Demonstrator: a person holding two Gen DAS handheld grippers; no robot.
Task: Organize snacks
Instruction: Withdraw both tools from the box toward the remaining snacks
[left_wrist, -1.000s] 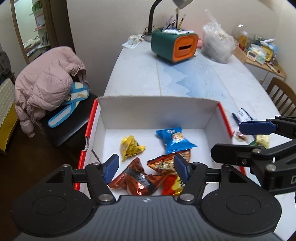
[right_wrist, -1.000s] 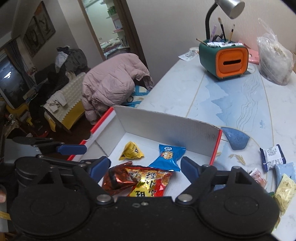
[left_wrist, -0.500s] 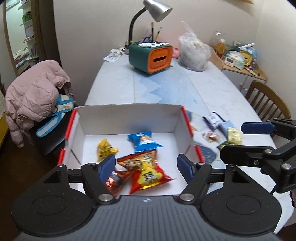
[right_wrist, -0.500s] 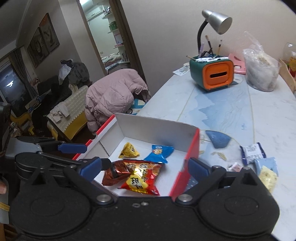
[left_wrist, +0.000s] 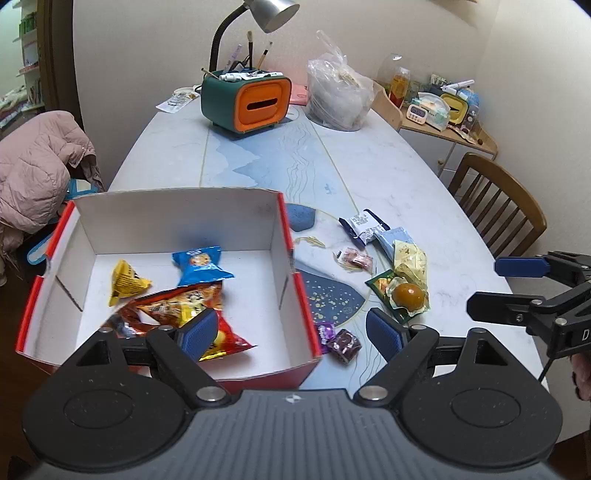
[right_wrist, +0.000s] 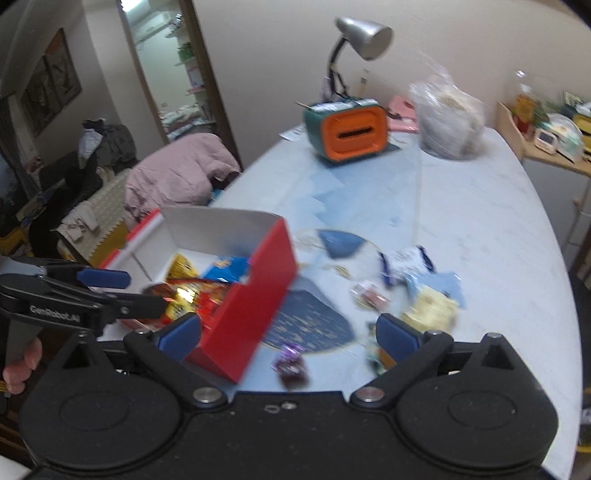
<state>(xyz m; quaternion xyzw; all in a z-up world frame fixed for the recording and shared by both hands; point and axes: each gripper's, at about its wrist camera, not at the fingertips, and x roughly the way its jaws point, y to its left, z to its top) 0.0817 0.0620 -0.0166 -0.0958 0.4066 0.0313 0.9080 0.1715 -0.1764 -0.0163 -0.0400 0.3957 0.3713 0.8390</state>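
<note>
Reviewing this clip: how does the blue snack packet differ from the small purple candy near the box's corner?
The blue snack packet lies inside the red and white box; the purple candy lies outside it on the table, by the box's near right corner. The packet is clearly larger than the candy. The packet shows a printed picture; the candy's wrapper is dark and shiny. Neither gripper holds either one.

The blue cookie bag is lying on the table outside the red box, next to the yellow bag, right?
Not quite. The blue cookie bag lies inside the red box, next to the yellow bag, not out on the table. The left wrist view shows it.
</note>
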